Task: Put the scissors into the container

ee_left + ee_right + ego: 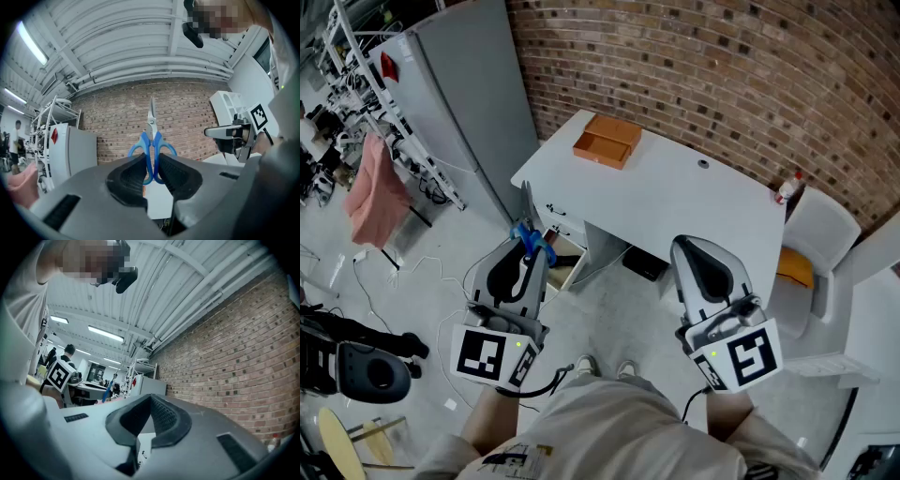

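Blue-handled scissors [151,140] stand upright between the black pads of my left gripper [152,165], which is shut on their handles, the blades pointing up. In the head view the scissors [533,240] stick out of the left gripper [529,251] in front of the white desk's near left corner. The container, an orange open box [607,141], sits on the far left of the white desk [694,202]. My right gripper [689,247] hangs beside the left one over the floor, below the desk's front edge. In its own view the right gripper [150,398] has its jaws together and holds nothing.
A tall grey cabinet [469,103] stands left of the desk and a brick wall [722,66] runs behind it. A drawer [567,260] under the desk is open. A white chair [820,234] is at the right. A small red-capped bottle [786,188] stands on the desk's right end.
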A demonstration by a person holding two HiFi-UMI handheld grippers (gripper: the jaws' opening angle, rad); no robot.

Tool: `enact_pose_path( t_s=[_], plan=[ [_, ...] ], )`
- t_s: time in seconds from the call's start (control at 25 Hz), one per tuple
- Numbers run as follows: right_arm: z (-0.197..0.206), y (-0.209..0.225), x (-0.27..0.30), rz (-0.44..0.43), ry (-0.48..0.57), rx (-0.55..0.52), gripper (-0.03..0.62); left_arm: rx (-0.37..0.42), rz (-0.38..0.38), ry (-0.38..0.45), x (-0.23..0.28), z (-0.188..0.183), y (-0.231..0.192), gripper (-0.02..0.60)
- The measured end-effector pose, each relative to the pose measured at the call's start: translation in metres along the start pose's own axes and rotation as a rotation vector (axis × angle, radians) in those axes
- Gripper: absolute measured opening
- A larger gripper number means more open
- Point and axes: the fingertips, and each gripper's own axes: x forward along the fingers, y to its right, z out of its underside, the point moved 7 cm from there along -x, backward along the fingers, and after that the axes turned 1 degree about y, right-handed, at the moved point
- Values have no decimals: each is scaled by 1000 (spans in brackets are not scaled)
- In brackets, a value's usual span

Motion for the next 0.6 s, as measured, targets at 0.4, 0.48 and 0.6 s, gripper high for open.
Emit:
enact_pose_path(
  t_s=[0.4,0.48,0.6],
  plan=[
    [5,19,-1,-3,18,44,6,11,13,-19,17,5,9,84],
    [7,22,0,-9,16,46,6,4,14,-29,20,8,12,84],
    [12,29,0,-21,7,49,6,0,10,-38,24,12,16,84]
  ],
)
